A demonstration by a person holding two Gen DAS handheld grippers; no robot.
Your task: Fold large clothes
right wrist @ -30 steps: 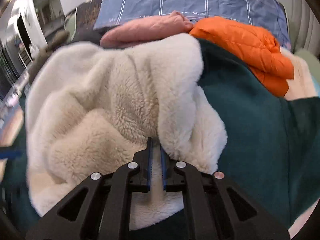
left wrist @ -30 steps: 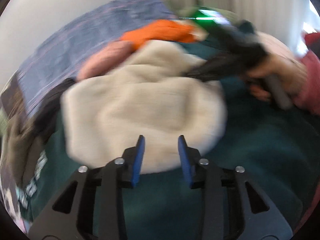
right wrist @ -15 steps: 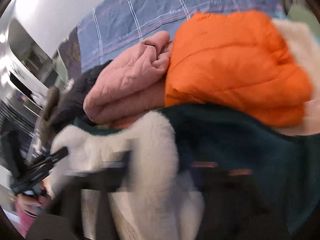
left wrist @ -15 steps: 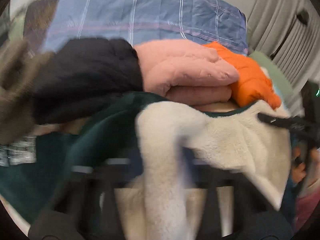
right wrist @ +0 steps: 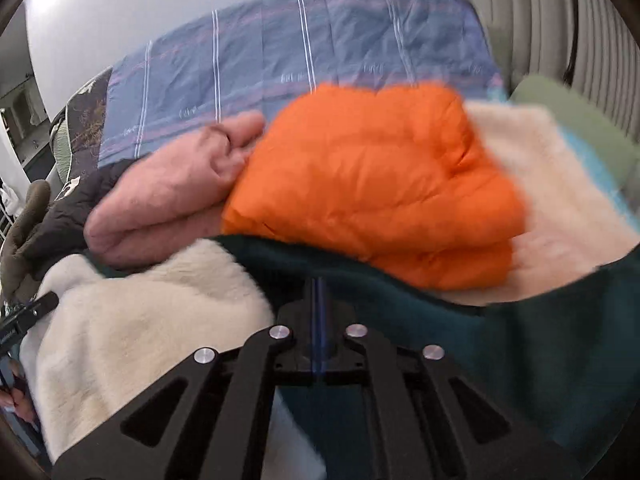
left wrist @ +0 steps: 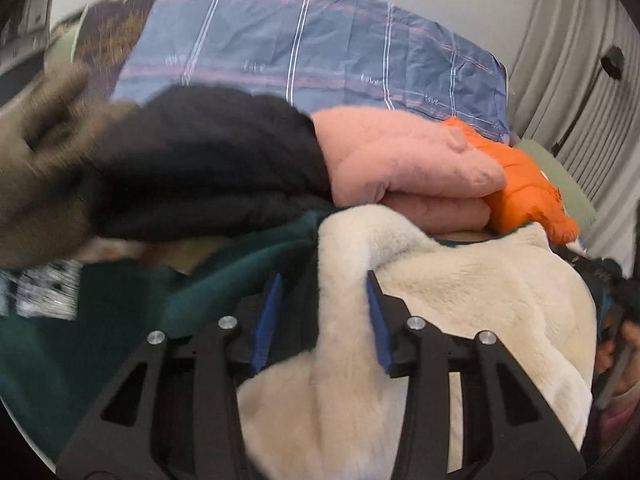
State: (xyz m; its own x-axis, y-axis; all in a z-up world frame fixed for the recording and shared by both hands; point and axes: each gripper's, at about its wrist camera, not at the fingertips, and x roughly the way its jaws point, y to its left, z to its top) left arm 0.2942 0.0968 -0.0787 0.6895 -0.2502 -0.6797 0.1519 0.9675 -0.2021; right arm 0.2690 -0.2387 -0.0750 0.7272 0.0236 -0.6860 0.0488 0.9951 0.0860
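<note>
A large dark green garment (left wrist: 100, 320) with a cream fleece lining (left wrist: 480, 300) lies in front of me; it also shows in the right wrist view (right wrist: 520, 340), lining (right wrist: 140, 320). My left gripper (left wrist: 322, 284) is open, its blue-padded fingers either side of a raised fold of the fleece lining. My right gripper (right wrist: 319, 286) is shut on the garment's edge where green cloth meets fleece. The right gripper's tip shows at the right of the left view (left wrist: 588, 266).
Folded jackets are stacked just beyond: black (left wrist: 200, 168), pink (left wrist: 408, 164), orange (right wrist: 372, 184). A cream blanket (right wrist: 540, 184) lies at the right, a brown fuzzy garment (left wrist: 36, 160) at the left. A blue plaid sheet (right wrist: 300, 52) covers the back; curtains (left wrist: 580, 60) hang at the right.
Both grippers swung toward the stacked jackets, carrying the garment. The left gripper moved onto a fold of the fleece and stays open. The right gripper stays shut on the garment.
</note>
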